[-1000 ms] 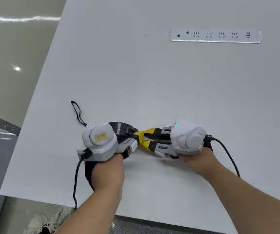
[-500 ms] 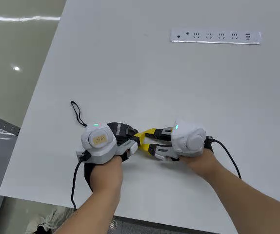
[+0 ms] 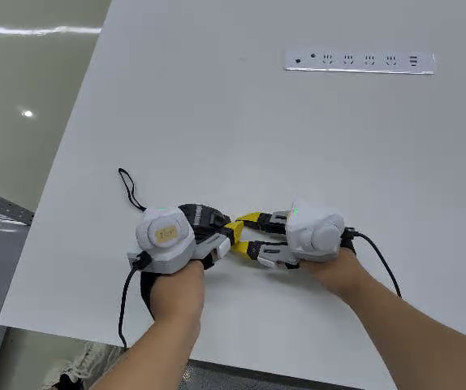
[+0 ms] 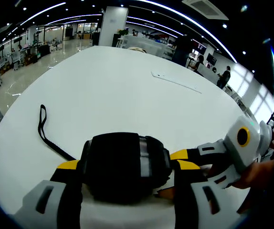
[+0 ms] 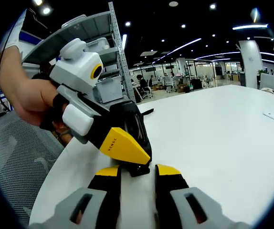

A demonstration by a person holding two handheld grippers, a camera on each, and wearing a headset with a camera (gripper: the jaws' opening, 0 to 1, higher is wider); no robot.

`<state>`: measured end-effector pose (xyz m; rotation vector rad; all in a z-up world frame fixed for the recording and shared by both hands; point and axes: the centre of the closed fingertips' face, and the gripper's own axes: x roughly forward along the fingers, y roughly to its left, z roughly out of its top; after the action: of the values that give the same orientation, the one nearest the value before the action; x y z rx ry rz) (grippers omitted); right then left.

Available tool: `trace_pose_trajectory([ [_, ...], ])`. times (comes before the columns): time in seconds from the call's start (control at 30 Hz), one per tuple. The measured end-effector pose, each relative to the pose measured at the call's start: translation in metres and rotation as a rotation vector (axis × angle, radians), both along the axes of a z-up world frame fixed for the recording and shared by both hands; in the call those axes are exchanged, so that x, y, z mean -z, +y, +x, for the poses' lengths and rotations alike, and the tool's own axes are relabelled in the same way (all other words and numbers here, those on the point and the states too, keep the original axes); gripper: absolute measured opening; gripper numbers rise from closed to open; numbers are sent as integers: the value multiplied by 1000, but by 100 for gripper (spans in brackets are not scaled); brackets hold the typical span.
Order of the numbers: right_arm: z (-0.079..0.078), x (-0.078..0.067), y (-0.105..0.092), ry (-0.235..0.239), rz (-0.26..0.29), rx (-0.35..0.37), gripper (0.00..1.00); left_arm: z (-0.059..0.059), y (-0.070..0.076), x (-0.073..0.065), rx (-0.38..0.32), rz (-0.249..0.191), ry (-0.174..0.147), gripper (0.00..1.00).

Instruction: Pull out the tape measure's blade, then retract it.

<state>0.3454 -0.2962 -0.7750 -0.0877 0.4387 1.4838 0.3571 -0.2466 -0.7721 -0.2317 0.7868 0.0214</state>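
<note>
Tape measure (image 5: 136,125): black case at the near-left part of the white table (image 3: 298,138), clamped betw. the left gripper's (image 4: 126,164) yellow-tipped jaws, its strap (image 4: 44,131) trailing on the tabletop. Right gripper (image 5: 138,172) sits nose-to-nose w/ it, jaws narrowly apart at the case's lower front, approx. where the hook should be, but can't tell if they pinch anything. Vs. 1 s ago almost nothing has moved, only a slight settling of both grippers, & no blade shows, so I'd judge the pull hasn't begun and grabbing the hook is the step in hand.
</note>
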Motion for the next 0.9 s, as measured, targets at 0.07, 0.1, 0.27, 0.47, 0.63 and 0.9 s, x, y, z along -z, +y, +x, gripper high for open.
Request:
trace_pose_trajectory([
  [0.07, 0, 0, -1, 2, -2, 1, 28, -1, 1, 0, 1, 1, 1, 77],
  [0.1, 0, 0, -3, 5, -8, 3, 27, -1, 1, 0, 5, -1, -3, 77],
  [0.27, 0, -2, -8, 25, -9, 18, 28, -1, -1, -1, 52, -8, -12, 76],
  [0.47, -1, -1, -15, 35, -25, 33, 28, -4, -1, -2, 102, 4, -17, 76],
  [0.63, 6, -4, -24, 58, -17, 86, 30, -6, -1, -5, 122, -2, -40, 75],
  [0.9, 6, -6, -31, 68, -18, 121, 31, -8, -4, -9, 167, -10, -63, 75],
])
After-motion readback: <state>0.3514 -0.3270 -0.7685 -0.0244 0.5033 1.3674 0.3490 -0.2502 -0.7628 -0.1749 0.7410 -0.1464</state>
